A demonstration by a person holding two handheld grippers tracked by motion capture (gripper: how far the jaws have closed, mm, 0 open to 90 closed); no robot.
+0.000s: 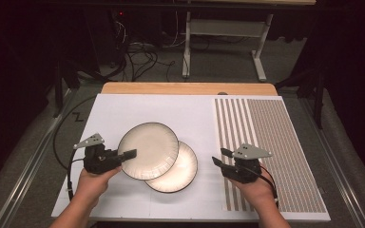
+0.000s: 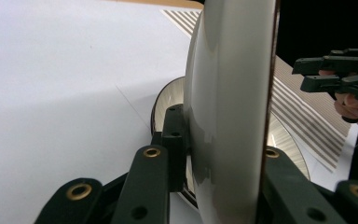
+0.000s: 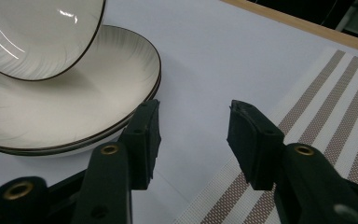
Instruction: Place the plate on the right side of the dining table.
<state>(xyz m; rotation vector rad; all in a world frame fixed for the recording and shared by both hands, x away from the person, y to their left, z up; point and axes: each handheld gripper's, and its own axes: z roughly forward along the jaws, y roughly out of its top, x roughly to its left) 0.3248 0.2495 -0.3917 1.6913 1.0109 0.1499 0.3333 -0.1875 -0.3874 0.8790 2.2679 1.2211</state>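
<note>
A cream plate with a dark rim (image 1: 148,149) (image 2: 228,107) (image 3: 32,32) hangs tilted above a matching lower plate (image 1: 180,173) (image 3: 74,98), overlapping its left part. My left gripper (image 1: 128,154) (image 2: 223,140) is shut on the raised plate's left rim, with one jaw on each face. The lower plate lies on the white sheet (image 1: 138,109), and a second rim line beneath it may be another plate. My right gripper (image 1: 218,156) (image 3: 193,130) (image 2: 307,74) stands open just right of the lower plate, at the mat's edge, with nothing between its fingers.
A brown-and-white striped mat (image 1: 271,142) (image 3: 335,102) covers the right part of the table. The wooden table edge (image 1: 185,88) runs along the back. Beyond it, cables and a metal stand are on the floor.
</note>
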